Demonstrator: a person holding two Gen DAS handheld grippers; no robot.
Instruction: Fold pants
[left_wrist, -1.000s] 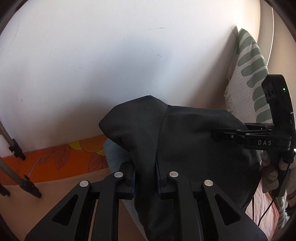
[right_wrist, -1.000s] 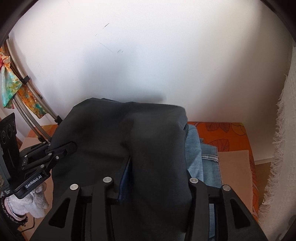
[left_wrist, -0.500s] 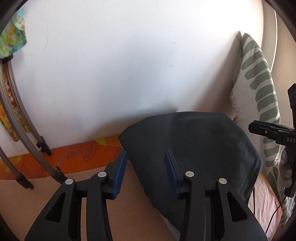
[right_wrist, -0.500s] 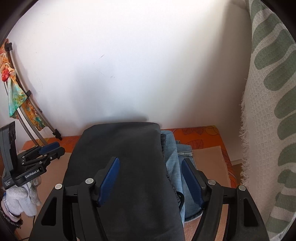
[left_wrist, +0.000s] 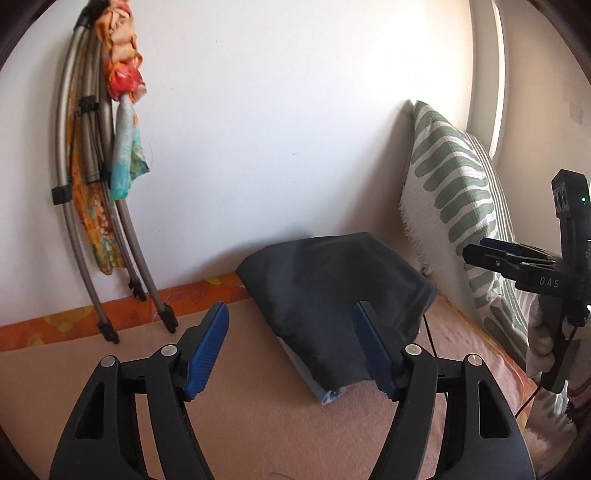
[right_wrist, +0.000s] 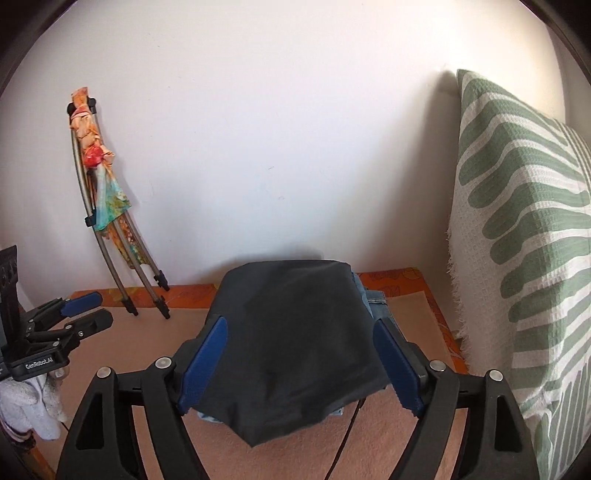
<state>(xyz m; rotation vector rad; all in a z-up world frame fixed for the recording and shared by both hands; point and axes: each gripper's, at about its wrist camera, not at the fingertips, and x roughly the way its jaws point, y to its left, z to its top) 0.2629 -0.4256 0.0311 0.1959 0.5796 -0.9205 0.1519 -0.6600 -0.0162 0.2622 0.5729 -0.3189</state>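
Dark folded pants (right_wrist: 291, 339), lying flat atop folded jeans (right_wrist: 373, 299), against the wall

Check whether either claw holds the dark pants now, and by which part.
Neither holds anything. The left claw and right claw, whose jaws have just been opening, stand open clear of the folded dark pants, which lie on the stack.

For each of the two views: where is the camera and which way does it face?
Left wrist: on the left gripper, looking forward and down at the dark pants; the right gripper shows at its right.
Right wrist: on the right gripper, looking at the pants; the left gripper shows at its left.
Shared: pants, striped cushion, wall.
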